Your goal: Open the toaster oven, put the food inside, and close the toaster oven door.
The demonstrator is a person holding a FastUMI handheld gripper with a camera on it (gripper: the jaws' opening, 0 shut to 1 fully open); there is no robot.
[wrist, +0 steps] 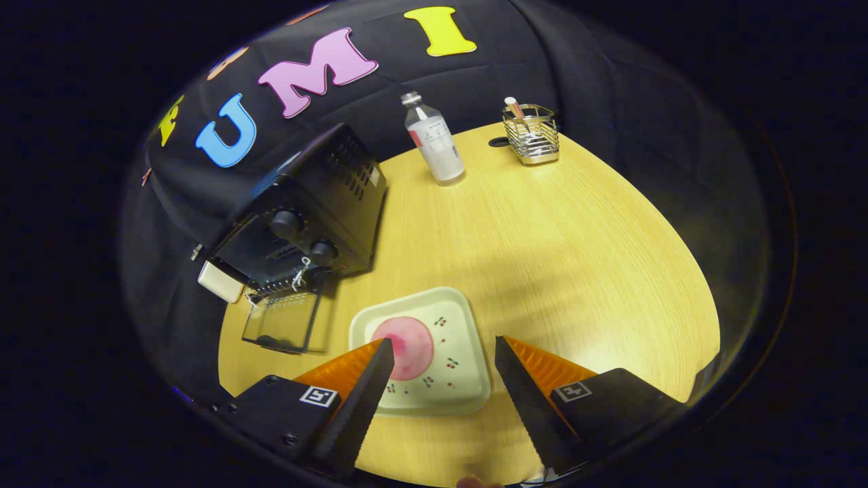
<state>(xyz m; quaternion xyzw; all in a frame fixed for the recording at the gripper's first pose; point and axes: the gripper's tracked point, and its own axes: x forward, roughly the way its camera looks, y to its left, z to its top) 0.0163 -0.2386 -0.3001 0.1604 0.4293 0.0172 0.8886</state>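
Fingers [444, 351] spread wide, empty, above plate [453, 393] at lower centre of frame. Pink round food [407, 342] sits on plate's left part, by the left fingertip; prob. light, soft, squashable, so pinch gently across its 2 sides. Toaster oven [305, 217] at left, door [285, 322] already down. Yellow wood-grain surface [576, 257]; bottle [434, 139] & wire holder [532, 135] at its upper edge.

The toaster oven [305, 217] is black, standing on a pale yellow wood-grain table [556, 257]. A cream plate [424, 352] printed with small red cherries carries pink round food [405, 347].
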